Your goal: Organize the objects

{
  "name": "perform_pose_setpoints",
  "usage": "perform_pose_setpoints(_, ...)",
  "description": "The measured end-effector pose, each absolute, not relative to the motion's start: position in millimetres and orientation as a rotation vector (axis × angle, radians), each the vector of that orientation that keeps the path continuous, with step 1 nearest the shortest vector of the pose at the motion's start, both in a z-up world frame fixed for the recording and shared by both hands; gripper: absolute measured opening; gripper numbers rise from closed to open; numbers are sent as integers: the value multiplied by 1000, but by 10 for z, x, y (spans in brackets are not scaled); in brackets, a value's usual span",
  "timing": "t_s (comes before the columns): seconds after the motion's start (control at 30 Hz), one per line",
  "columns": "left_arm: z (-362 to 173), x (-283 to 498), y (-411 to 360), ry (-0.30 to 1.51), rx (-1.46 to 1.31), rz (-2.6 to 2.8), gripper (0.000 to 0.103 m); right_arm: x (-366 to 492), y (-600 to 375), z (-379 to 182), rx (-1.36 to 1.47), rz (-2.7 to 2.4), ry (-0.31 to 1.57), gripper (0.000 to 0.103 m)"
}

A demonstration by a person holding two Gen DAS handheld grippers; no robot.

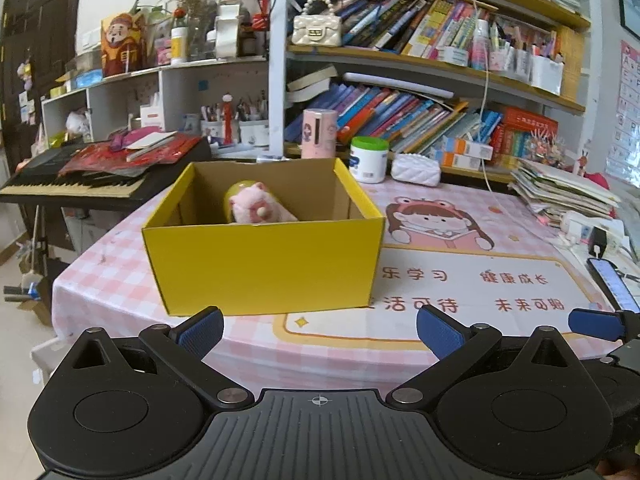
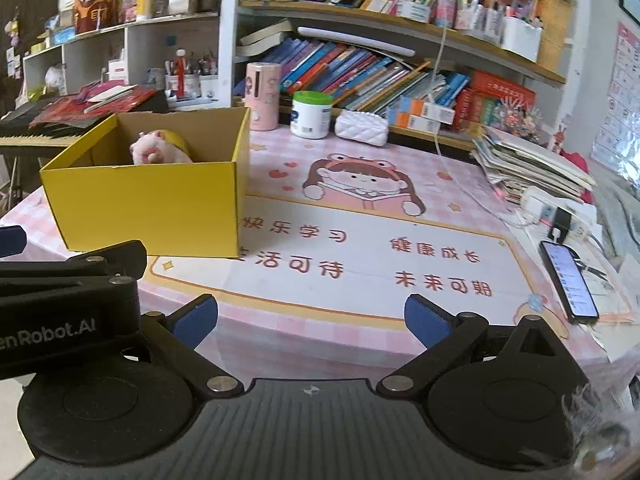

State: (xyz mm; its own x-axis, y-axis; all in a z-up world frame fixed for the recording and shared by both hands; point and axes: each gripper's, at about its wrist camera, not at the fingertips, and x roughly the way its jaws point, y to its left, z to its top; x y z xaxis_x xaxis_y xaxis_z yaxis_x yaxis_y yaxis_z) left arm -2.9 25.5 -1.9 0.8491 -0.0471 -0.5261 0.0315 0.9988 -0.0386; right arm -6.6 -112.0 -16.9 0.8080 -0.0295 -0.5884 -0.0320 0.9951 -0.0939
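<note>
My left gripper (image 1: pixel 318 334) has its blue pads spread wide, nothing between them, hovering at the near table edge. My right gripper (image 2: pixel 311 320) is likewise spread and empty, just right of the left one. Ahead, the yellow cardboard box (image 1: pixel 264 264) sits open on the pink checked tablecloth (image 2: pixel 360 184), left of its cartoon girl print. Inside: a pink plush toy (image 1: pixel 258 204) against a yellow-green rounded object. A phone (image 2: pixel 570 278) lies at far right.

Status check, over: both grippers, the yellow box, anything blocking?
Left gripper open, empty. Right gripper open, empty. Pink plush toy inside yellow cardboard box. Nothing on pink checked tablecloth between grippers and box.
</note>
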Motion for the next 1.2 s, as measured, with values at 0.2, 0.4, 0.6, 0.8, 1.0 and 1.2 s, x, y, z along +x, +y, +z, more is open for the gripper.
perform_pose_setpoints(0.2, -7, 11, 109, 571, -30, -64, 103, -132, -1187, -137, -90, -17, 623, 101)
perform_pose_setpoints(0.4, -4, 27, -80, 579, -15, -95, 103, -151, -1375, -135, -64, -57, 626, 101)
perform_pose_setpoints(0.6, 4, 29, -237, 579, 7, -122, 103, -153, -1545, -160, -33, -82, 649, 102)
perform_pose_setpoints(0.8, 8, 36, -327, 593, 3, -129, 103, -148, -1651, -176, -20, -106, 662, 102)
perform_pose_setpoints(1.0, 3, 63, -368, 606, -5, -136, 103, -135, -1698, -171, -23, -117, 667, 102)
perform_pose_setpoints(1.2, -2, 69, -375, 616, -16, -138, 103, -121, -1717, -172, -22, -114, 671, 102)
